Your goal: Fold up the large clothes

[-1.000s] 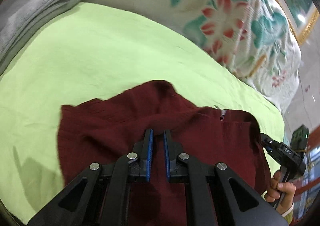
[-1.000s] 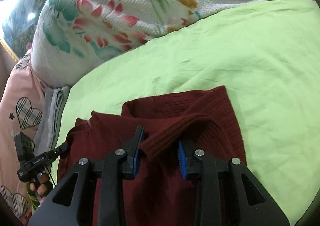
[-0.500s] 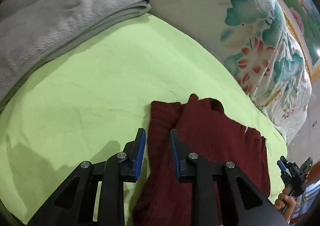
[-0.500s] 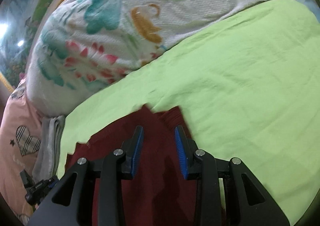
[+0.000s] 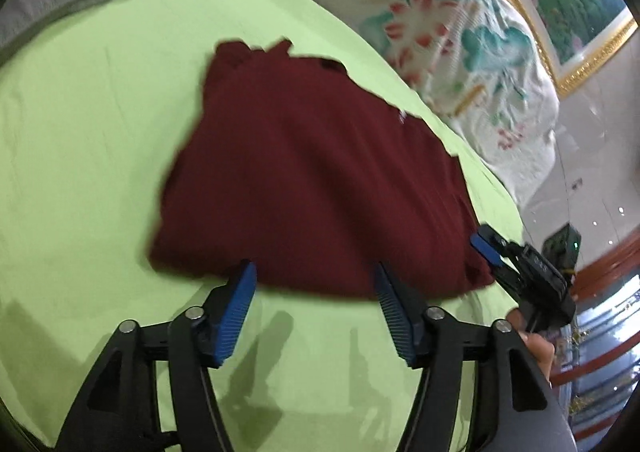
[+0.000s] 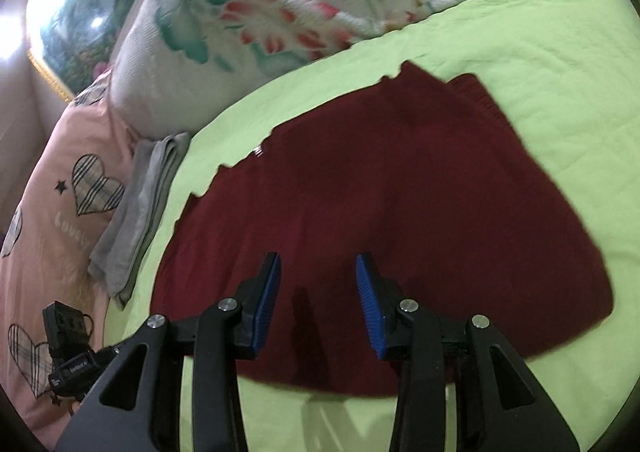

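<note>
Grey folded cloth (image 6: 136, 211) lies at the edge of the lime-green bed sheet (image 5: 100, 99), just beside a pink cover printed with plaid hearts (image 6: 52, 187). A white quilt with teal and red flowers (image 6: 256, 11) is bunched along the far side of the sheet, and nothing lies between either tool and the garment. The dark red sweater (image 5: 312, 179) lies folded into a flat, roughly square packet in the middle of the sheet, its ribbed edge toward the quilt.

The left tongs (image 5: 314, 304) are spread wide and empty, hovering over bare sheet just short of the sweater's near edge. The right tongs (image 6: 318, 304) are also parted, a little less wide, holding nothing, with their blue pads above the sweater's near part; whether they touch the knit I cannot tell. In the left view, the right tool sits at the sweater's right corner.

Beyond the bed, a gold-framed picture (image 5: 568, 3) hangs on the wall, and a pale glossy floor (image 5: 592, 179) shows past the quilt.
</note>
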`<state>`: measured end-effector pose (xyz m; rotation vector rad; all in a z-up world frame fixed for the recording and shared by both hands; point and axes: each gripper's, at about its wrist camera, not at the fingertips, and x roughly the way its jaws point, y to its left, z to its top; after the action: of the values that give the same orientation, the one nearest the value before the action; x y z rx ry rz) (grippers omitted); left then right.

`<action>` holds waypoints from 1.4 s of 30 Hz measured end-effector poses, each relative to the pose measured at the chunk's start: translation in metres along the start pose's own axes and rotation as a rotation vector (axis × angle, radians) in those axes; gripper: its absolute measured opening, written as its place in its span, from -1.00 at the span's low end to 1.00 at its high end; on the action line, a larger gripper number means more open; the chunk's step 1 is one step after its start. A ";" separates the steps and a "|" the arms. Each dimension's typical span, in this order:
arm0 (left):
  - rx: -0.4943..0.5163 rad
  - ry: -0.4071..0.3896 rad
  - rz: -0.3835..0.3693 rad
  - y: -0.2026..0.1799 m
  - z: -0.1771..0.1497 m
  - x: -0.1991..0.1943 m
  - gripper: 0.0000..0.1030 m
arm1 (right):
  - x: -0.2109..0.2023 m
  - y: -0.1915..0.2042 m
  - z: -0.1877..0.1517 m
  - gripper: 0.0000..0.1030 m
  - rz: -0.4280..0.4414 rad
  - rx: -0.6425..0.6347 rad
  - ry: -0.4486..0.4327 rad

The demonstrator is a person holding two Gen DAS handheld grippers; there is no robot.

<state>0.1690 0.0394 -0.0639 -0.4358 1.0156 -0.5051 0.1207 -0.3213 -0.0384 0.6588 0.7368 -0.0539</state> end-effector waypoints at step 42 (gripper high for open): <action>0.148 -0.212 0.015 -0.099 0.067 0.049 -0.77 | 0.114 0.027 0.008 -0.84 0.136 0.071 0.223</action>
<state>0.2302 -0.0617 -0.0112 -0.3412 0.7717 -0.5055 0.2187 -0.2841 -0.0923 0.7892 0.9058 0.1207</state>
